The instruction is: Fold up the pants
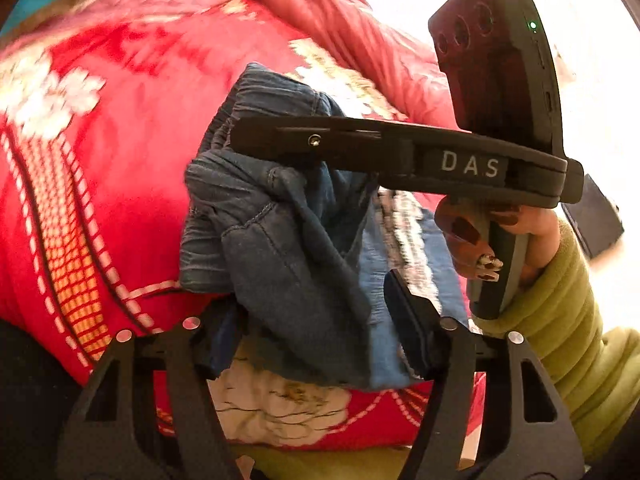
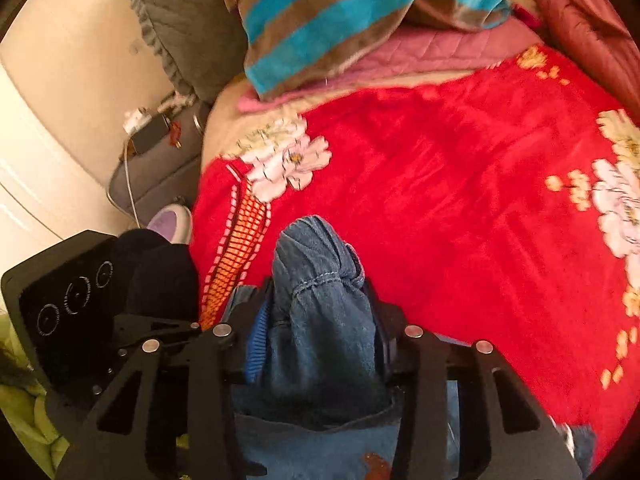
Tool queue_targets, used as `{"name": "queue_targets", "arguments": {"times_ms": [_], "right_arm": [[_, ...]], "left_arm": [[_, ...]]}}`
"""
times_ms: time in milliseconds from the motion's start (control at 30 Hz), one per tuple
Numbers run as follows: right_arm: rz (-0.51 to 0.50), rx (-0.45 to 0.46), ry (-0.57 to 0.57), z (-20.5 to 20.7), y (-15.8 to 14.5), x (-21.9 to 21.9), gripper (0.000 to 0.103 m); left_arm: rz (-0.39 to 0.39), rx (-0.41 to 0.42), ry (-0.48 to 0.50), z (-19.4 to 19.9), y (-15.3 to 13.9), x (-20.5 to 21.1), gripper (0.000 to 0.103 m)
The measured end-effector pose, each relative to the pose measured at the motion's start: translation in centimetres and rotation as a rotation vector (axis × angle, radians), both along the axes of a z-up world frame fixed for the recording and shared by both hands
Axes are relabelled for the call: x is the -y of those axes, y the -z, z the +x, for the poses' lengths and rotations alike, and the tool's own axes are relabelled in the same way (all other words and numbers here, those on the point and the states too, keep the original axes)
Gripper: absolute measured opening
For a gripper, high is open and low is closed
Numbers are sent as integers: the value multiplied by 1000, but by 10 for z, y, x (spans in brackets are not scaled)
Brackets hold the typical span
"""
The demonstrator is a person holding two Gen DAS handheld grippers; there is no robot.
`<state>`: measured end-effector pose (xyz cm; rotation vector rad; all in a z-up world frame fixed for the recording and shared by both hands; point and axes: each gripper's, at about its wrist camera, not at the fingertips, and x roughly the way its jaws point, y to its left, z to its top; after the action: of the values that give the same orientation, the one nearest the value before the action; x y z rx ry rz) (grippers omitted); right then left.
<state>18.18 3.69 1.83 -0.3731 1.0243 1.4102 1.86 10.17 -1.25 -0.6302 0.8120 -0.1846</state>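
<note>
Two grippers share one bundle of denim. Nearest our left-wrist view, the left gripper [image 1: 316, 344] stands about half open with the pants [image 1: 280, 240] bunched between its fingers; the cloth fills the gap, but we cannot tell whether the pads press on it or merely flank it. Just beyond, crossing the view level and side-on, lies the right gripper [image 1: 256, 136], carried by a hand [image 1: 520, 236] in a green sleeve [image 1: 580, 320]. In the right-wrist view its jaws are closed onto a thick gather of the same denim, a stitched seam [image 2: 320, 280] rising between the fingers, so we read this as a firm hold. The pants hang crumpled and lifted between the two tools, above the red floral blanket [image 2: 460, 184], which stretches away ahead of both. Farther off, at the bed's head, rest a striped towel [image 2: 340, 20] and a grey pillow [image 2: 176, 20].

We judge the garment soft and limp, moderately heavy for cloth, neither slippery nor fragile: it will sag and crease wherever unsupported, and thick seams resist a narrow pinch. We would take hold at the waistband or hem corners, one tool to each, where doubled fabric gives the pads purchase, then spread it flat on the blanket before any fold.
</note>
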Motion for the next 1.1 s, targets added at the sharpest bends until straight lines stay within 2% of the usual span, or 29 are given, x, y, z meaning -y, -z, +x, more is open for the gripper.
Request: {"name": "queue_targets", "arguments": {"times_ms": [200,467,533,600,633,700,833,900,1000,1100], "right_arm": [[92,20,56,7,-27,55,40],[161,33,156,20,-39,128,42],[177,37,186,24,-40,150,46],[197,30,218,27,-41,168,60],[207,18,255,30,-40,182,64],[218,9,310,32,-36,203,82],[198,28,486,37,-19,251,87],[172,10,574,36,-3,271,87],[167,-60,642,31,16,287,87],[179,-113,649,26,28,286,87]], "left_arm": [[41,31,76,14,-20,33,58],[94,42,193,33,-31,85,61],[103,54,235,40,-34,101,64],[106,59,290,45,-32,118,64],[108,56,321,47,-29,128,65],[117,43,379,43,-22,147,66],[120,3,453,40,-5,169,68],[160,1,468,39,-1,176,72],[191,5,482,31,-1,184,74],[218,-1,487,27,1,189,74]]}}
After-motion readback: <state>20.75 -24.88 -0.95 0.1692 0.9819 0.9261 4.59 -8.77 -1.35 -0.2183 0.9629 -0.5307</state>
